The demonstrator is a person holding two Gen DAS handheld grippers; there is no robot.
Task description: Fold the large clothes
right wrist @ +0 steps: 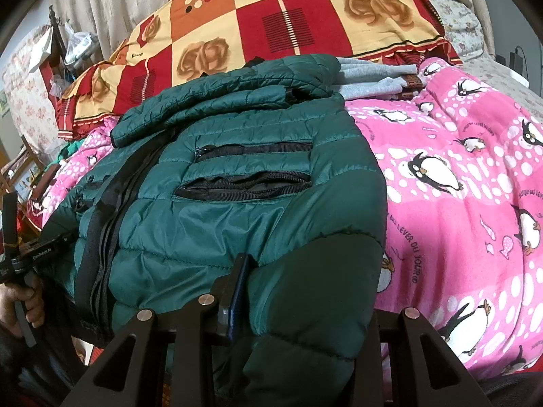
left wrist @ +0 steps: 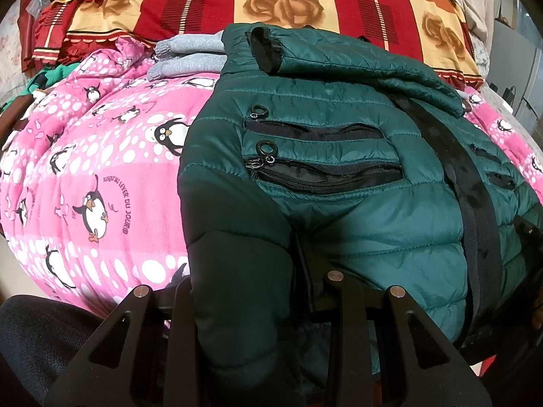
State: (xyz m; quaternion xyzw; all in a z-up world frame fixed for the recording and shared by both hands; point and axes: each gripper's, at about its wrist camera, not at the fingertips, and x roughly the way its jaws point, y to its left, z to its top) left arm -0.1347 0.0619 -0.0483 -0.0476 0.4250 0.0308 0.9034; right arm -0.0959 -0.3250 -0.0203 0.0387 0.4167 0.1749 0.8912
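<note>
Your left wrist camera sits low and close behind its gripper [left wrist: 251, 305], looking steeply down along the fingers over the jacket [left wrist: 339, 203], which fills the centre and right of the frame; the pink blanket [left wrist: 85, 169] takes the left. Your right wrist camera looks the same way from the jacket's [right wrist: 220, 220] other side, blanket [right wrist: 458, 186] at the right. Both views share the jacket, blanket and red quilt [left wrist: 305, 0] across the top.
</note>
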